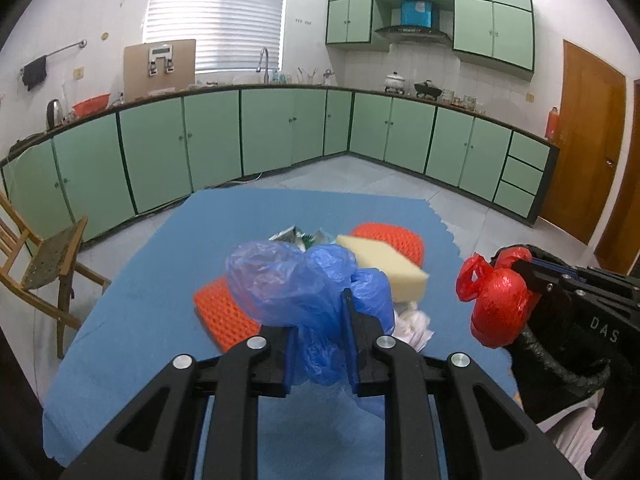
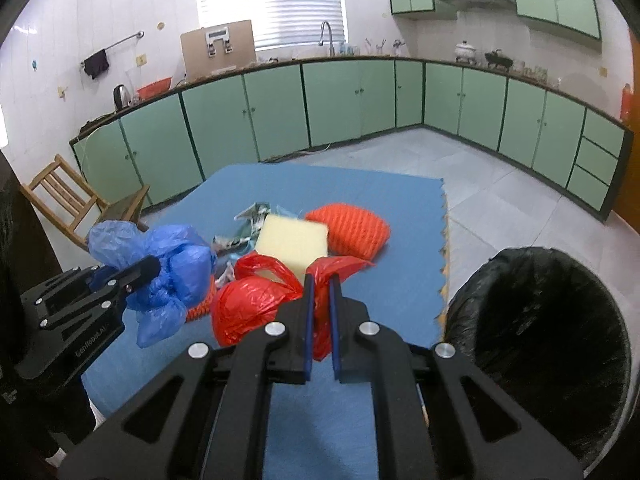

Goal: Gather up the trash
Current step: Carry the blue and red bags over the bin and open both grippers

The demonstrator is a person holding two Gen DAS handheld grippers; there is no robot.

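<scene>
My left gripper (image 1: 320,320) is shut on a crumpled blue plastic bag (image 1: 288,280), which hangs above the blue mat (image 1: 140,312); the same blue plastic bag (image 2: 168,268) and left gripper (image 2: 148,266) show at the left of the right wrist view. My right gripper (image 2: 320,292) is shut on a knotted red plastic bag (image 2: 248,304), also lifted off the mat. The red plastic bag (image 1: 496,304) hangs from the right gripper (image 1: 516,268) at the right of the left wrist view. A bin lined with a black bag (image 2: 536,320) stands at the right, beside the mat.
On the blue mat (image 2: 380,308) lie a yellow sponge (image 2: 292,240), orange foam netting (image 2: 352,232), crumpled wrappers (image 2: 248,220) and white tissue (image 1: 412,324). A wooden chair (image 2: 68,200) stands to the left. Green cabinets (image 1: 280,132) line the walls beyond a tiled floor.
</scene>
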